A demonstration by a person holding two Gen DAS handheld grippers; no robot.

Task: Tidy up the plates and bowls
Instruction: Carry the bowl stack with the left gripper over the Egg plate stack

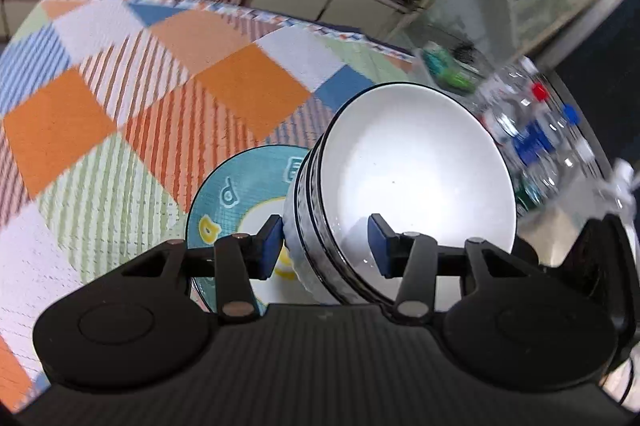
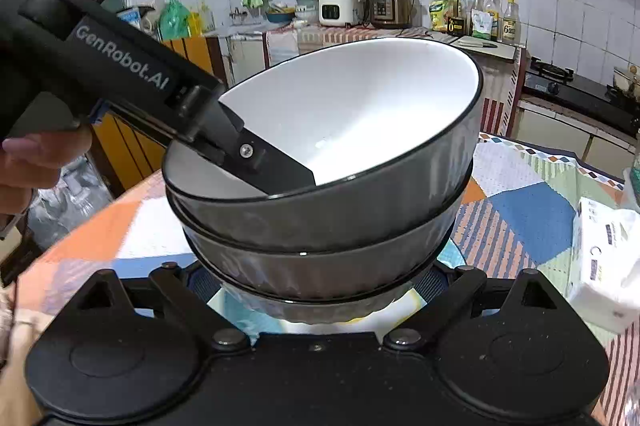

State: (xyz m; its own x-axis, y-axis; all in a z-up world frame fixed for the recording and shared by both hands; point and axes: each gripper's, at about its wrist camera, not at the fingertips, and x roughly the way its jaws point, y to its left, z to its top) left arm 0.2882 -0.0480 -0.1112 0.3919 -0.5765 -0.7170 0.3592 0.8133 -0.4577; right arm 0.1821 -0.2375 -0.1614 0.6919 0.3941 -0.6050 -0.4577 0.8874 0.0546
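Note:
A stack of three dark-rimmed bowls (image 1: 416,178), white inside, hangs tilted above the table. My left gripper (image 1: 324,246) is shut on the stack's near wall, with one blue pad inside the top bowl and one outside. In the right wrist view its inner finger (image 2: 264,162) reaches down into the top bowl (image 2: 348,114). My right gripper (image 2: 318,282) sits low at the stack's base, its fingers pressed on either side of the lowest ribbed bowl (image 2: 320,310). A teal plate with fruit drawings (image 1: 232,194) lies right under the stack and looks sharp while the table blurs.
The round table has a patchwork cloth (image 1: 160,86). Plastic bottles (image 1: 532,130) stand at its right edge. A tissue pack (image 2: 604,258) lies to the right. A kitchen counter with a cooker (image 2: 390,6) and oil bottles lies beyond. A person's hand (image 2: 28,162) holds the left gripper.

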